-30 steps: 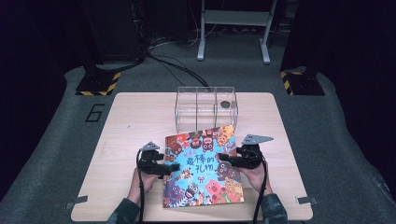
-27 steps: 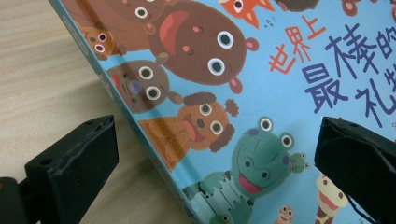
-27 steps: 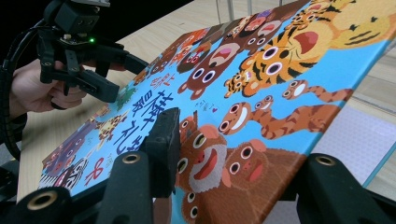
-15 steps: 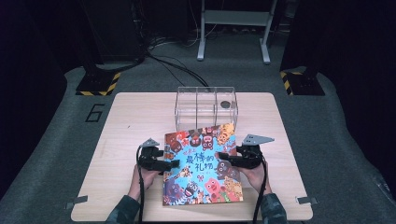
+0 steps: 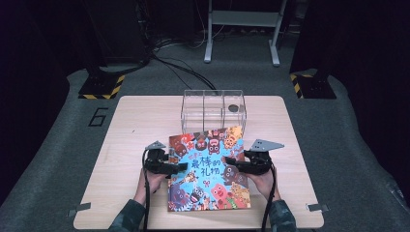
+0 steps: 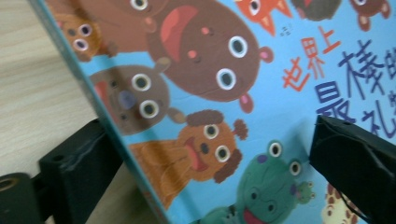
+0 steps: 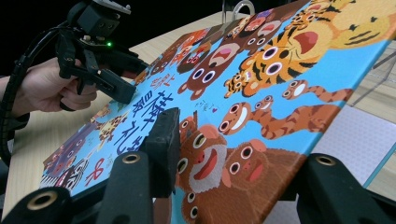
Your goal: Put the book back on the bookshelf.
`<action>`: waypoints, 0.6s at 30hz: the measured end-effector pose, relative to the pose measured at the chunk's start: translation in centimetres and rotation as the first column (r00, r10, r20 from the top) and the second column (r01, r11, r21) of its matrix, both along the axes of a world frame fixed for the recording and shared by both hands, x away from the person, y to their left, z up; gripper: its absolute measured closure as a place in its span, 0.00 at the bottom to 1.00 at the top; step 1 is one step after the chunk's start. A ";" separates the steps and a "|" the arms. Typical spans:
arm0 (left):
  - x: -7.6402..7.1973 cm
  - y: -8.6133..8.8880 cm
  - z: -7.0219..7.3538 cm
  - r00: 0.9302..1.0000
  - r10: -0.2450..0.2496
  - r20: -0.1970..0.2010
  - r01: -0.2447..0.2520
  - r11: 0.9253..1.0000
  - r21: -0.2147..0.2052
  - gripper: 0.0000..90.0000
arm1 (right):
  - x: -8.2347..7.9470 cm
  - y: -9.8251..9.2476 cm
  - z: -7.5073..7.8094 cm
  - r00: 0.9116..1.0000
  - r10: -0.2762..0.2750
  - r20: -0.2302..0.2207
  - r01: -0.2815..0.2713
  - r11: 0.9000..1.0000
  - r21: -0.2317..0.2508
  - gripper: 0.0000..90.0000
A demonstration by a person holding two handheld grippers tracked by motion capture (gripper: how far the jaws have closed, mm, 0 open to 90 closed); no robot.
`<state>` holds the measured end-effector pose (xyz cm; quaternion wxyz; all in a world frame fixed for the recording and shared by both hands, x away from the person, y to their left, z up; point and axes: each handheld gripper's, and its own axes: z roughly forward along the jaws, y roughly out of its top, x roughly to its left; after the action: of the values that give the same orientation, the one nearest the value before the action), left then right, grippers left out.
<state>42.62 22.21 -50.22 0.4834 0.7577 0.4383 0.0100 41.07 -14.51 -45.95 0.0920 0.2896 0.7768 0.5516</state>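
A colourful picture book with cartoon animals on a blue cover is held over the table between both grippers. My left gripper is shut on its left edge, one jaw under the book and the other on the cover. From the other side, my right gripper is shut on the right edge. In the right gripper view the book slopes up between my right gripper's jaws, and the left gripper presses on the cover farther off.
A clear plastic box with three compartments stands just behind the book, with a small dark round thing in its right compartment. The wooden table has bare room to the left and right. Dark floor, cables and stands lie beyond.
The left hand has shifted slightly away from the front edge with the book's left side. The right hand has kept still.
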 end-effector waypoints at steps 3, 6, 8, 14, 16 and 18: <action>0.2 0.0 0.2 1.000 0.001 0.007 -0.001 1.000 0.006 0.06 | 0.1 0.0 0.0 1.000 -0.002 0.003 0.002 1.000 0.006 0.59; 0.4 0.4 0.3 1.000 -0.001 0.009 0.001 1.000 0.001 0.10 | 0.1 -0.1 -0.1 1.000 -0.003 0.007 0.002 1.000 0.014 0.59; 0.3 0.4 0.3 1.000 0.014 -0.011 -0.014 1.000 -0.021 0.12 | 0.3 -0.1 -0.2 1.000 -0.002 -0.007 0.002 1.000 0.017 0.59; 0.6 1.6 0.2 0.999 0.011 -0.033 -0.013 0.998 -0.060 0.24 | 0.8 -0.1 -0.4 0.997 -0.004 -0.074 0.007 0.999 0.035 0.59; 0.6 1.7 0.2 0.999 0.017 -0.042 -0.020 0.998 -0.067 0.26 | 1.1 -0.1 -0.3 0.995 -0.011 -0.095 0.014 1.000 0.028 0.59; 0.5 1.9 0.3 0.999 0.020 -0.031 -0.022 0.998 -0.063 0.29 | 1.4 0.0 -0.3 0.990 -0.022 -0.139 0.025 0.999 0.021 0.58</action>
<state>43.15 24.09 -49.91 0.5002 0.7375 0.4536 -0.0102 42.43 -14.49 -46.29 0.0409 0.3374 0.7714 0.5379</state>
